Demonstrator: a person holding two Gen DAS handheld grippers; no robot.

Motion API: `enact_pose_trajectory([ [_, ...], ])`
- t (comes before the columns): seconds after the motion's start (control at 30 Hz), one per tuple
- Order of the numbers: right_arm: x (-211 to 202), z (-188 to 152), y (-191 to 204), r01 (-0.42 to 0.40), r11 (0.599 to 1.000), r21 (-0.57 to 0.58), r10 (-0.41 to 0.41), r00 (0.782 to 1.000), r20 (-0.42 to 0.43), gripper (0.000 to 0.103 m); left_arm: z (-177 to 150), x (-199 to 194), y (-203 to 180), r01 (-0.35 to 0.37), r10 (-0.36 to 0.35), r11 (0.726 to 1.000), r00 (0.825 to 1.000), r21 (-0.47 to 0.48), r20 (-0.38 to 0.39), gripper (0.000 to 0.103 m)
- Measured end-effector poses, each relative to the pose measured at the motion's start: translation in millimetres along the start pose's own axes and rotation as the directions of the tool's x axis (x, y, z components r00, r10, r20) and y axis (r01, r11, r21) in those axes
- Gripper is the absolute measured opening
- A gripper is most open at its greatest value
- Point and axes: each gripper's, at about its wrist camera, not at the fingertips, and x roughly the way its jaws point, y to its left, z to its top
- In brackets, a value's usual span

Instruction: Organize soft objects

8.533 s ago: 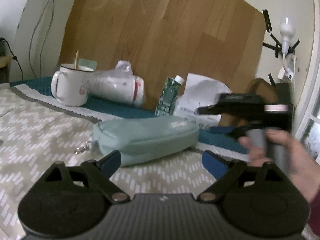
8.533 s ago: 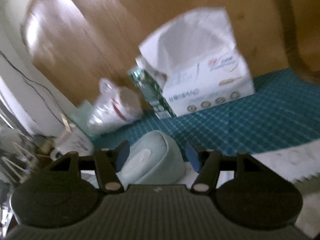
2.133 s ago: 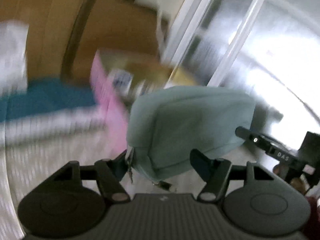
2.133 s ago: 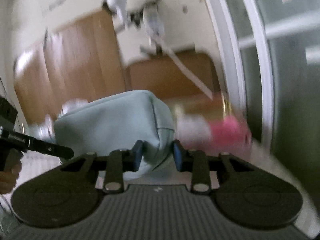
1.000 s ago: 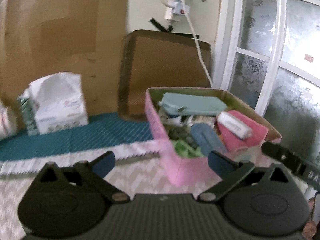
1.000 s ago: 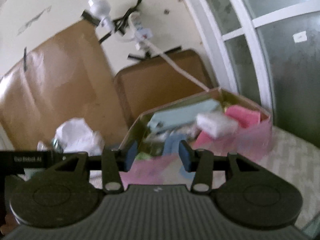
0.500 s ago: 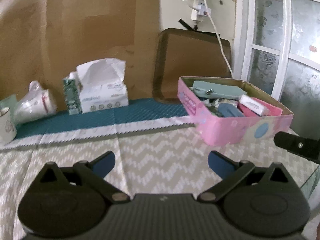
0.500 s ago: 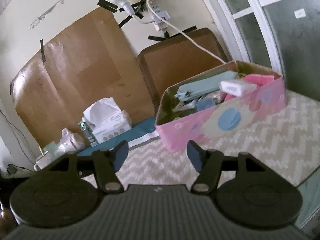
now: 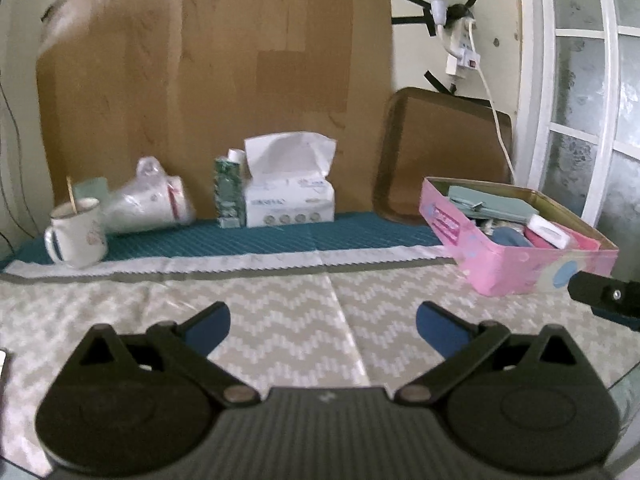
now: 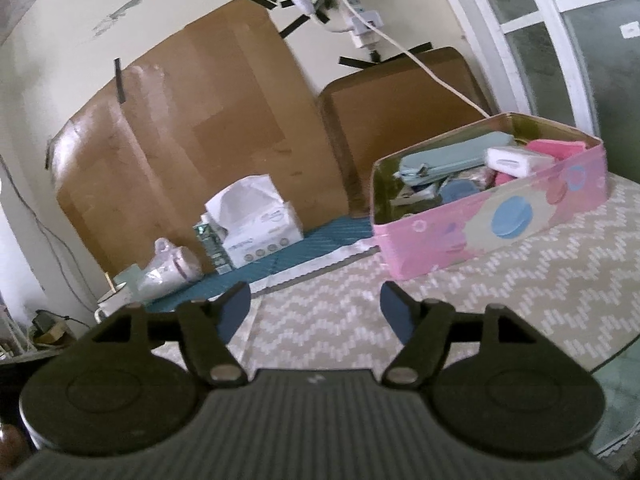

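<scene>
The pale green pouch (image 9: 490, 202) (image 10: 452, 159) lies inside the pink box (image 9: 520, 268) (image 10: 492, 224) at the right of the table, among a white packet (image 10: 514, 161), a pink cloth and a blue item. My left gripper (image 9: 322, 326) is open over the bare chevron cloth, well short of the box. My right gripper (image 10: 315, 310) has its jaws still opening with nothing between them, left of and below the box. A black part of the right gripper (image 9: 604, 294) shows at the left wrist view's right edge.
Along the back on a teal mat (image 9: 248, 236) stand a white mug (image 9: 76, 232), a bagged roll of cups (image 9: 148, 200), a green carton (image 9: 228, 192) and a tissue box (image 9: 288, 196). A brown tray (image 9: 444, 152) leans on the wall; cardboard behind. Window at right.
Both grippers have drawn back from the pink box, which now looks smaller and farther right. The right jaws have spread wider. The pouch stays in the box.
</scene>
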Motion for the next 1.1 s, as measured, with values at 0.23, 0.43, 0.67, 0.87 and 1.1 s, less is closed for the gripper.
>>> enact_pose_trajectory([
  [0.23, -3.0, -3.8, 4.7, -0.011, 1.000, -0.004, 0.011, 1.000, 0.008, 0.078, -4.7, -11.2, -2.9, -0.029, 0.029, 0.999, 1.000, 0.043, 0.004, 0.103],
  [0.43, -4.2, -3.1, -5.4, 0.017, 1.000, 0.011, -0.017, 1.000, 0.020, 0.087, -5.7, -4.1, -18.6, 0.005, -0.002, 0.998, 0.999, 0.069, -0.037, 0.103],
  [0.67, 0.5, -5.8, -23.6, 0.047, 0.998, 0.042, -0.048, 0.999, 0.010, 0.087, -10.4, 7.0, -42.5, -0.019, 0.027, 0.991, 0.998, 0.129, -0.058, 0.103],
  [0.87, 2.6, -6.7, -37.3, 0.068, 0.997, 0.044, -0.069, 0.998, 0.012, 0.088, -10.3, 21.3, -59.5, -0.007, 0.018, 0.989, 0.997, 0.149, -0.077, 0.103],
  [1.1, 3.4, -4.6, -54.0, 0.094, 0.994, 0.061, -0.096, 0.995, 0.031, 0.088, -7.8, 37.9, -79.1, 0.005, 0.012, 0.985, 0.996, 0.174, -0.093, 0.103],
])
